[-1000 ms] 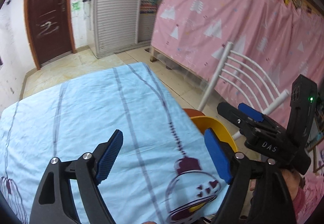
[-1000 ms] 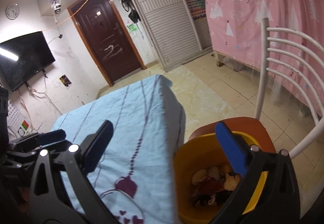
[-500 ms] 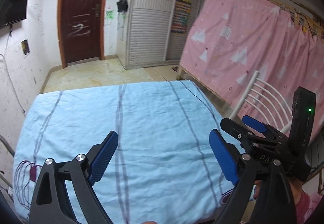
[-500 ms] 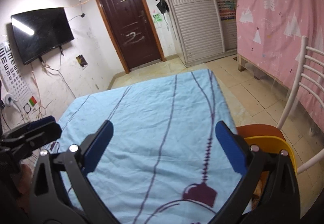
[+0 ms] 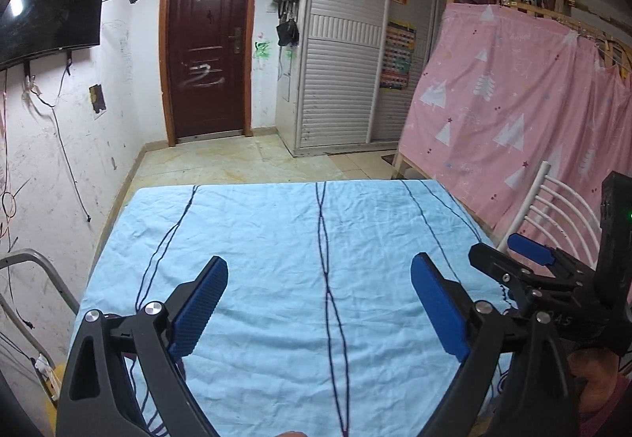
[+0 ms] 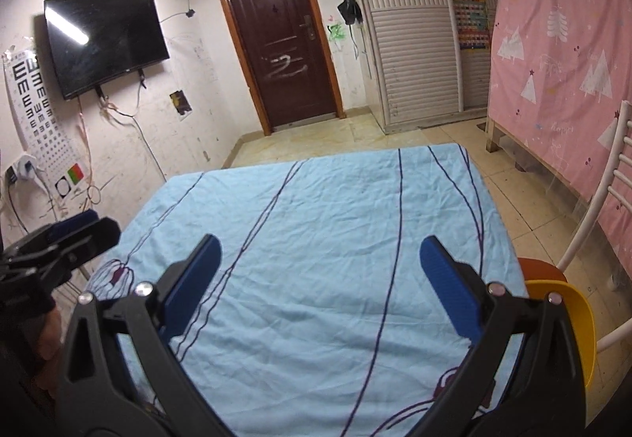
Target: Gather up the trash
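Left gripper (image 5: 319, 279) and right gripper (image 6: 320, 263): fingers wide, empty, poised over blue-clothed worktop (image 6: 335, 223); yellow bin (image 6: 568, 314) alongside for trash.

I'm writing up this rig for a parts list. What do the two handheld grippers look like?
Both match: black plastic frames with triangular cut-outs and silver bolt heads, and ribbed blue pads lining the jaws. That goes for the left gripper and the right gripper. Seen from the left camera, the right one carries white lettering and a green indicator light.

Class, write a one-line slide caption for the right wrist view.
Open right gripper hovers above a blue tablecloth, yellow bin at its right edge.
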The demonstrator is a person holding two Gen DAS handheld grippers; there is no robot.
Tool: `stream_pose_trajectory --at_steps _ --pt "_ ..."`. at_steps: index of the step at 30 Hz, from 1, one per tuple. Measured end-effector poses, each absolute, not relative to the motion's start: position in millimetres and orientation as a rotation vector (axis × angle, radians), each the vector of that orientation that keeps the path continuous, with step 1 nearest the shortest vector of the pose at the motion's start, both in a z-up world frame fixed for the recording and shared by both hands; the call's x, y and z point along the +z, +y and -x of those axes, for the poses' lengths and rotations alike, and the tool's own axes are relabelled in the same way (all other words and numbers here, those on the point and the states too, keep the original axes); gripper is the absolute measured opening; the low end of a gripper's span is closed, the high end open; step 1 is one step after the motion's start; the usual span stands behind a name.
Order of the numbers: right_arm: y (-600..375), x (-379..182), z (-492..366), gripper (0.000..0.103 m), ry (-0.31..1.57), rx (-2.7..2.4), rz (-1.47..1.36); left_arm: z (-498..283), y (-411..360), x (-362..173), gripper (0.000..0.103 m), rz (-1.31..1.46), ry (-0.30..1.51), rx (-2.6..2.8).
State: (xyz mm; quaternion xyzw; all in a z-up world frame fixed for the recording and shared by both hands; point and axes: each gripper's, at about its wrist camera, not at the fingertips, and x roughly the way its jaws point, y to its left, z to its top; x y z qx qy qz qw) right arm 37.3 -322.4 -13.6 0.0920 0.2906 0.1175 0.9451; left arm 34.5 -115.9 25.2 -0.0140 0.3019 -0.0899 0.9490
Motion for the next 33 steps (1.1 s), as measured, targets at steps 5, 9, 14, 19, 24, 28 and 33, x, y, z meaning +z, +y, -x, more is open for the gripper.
stream_pose_trajectory --at_steps 5,9,14,19,24,28,33 --pt "-315 -14 -39 0.097 0.594 0.245 -0.175 -37 -103 24 0.086 0.045 0.616 -0.16" --pt "-311 -15 -41 0.097 0.598 0.249 -0.168 -37 -95 22 0.086 0.051 0.609 -0.154" --pt "-306 -17 -43 0.097 0.603 0.251 -0.161 -38 -91 21 0.086 0.054 0.609 -0.145" --pt "-302 -17 -44 0.097 0.607 0.255 -0.154 -39 -88 19 0.086 0.054 0.612 -0.14" --pt "-301 -17 -45 0.097 0.608 0.254 -0.152 -39 -86 19 0.086 0.057 0.613 -0.143" --pt "-301 -17 -45 0.097 0.607 0.255 -0.152 -40 -86 19 0.086 0.057 0.614 -0.141" --pt "-300 -17 -45 0.097 0.608 0.255 -0.151 -40 -85 18 0.086 0.058 0.615 -0.141"
